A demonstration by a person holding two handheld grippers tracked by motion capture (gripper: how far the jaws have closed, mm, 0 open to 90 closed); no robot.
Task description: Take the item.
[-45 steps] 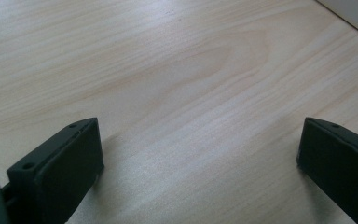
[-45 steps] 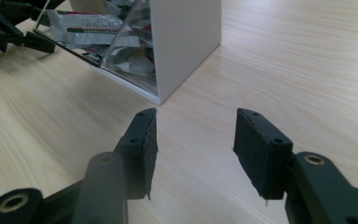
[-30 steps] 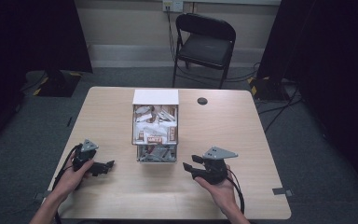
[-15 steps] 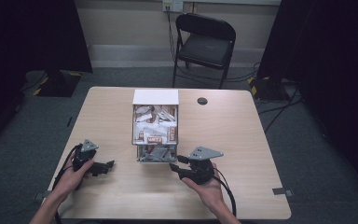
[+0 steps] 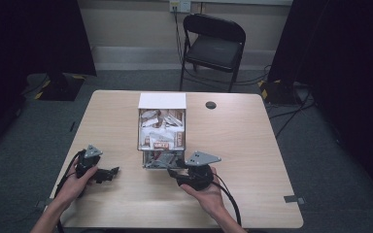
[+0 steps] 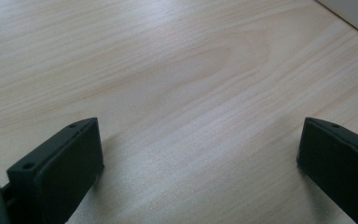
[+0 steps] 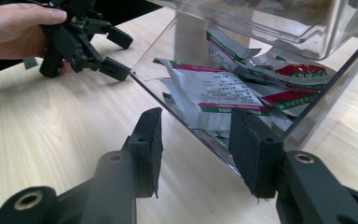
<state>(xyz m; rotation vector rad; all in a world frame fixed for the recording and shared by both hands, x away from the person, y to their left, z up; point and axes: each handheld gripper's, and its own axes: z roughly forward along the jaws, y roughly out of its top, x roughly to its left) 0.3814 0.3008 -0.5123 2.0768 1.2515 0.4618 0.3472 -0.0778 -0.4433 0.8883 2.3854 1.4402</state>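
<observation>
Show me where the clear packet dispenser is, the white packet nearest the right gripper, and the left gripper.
clear packet dispenser (image 5: 162, 127), high view, on its front wall.
white packet (image 7: 209, 98), right gripper view, on its printed face.
left gripper (image 5: 112, 171), high view, between its jaw tips.

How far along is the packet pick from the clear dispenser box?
Done: right tool has come up to the dispenser box at its bottom tray. In hand: its jaws stand open, framing a white packet without touching it. Left: close on a packet and draw it out. Left tool rests open on the table, holding nothing.
</observation>
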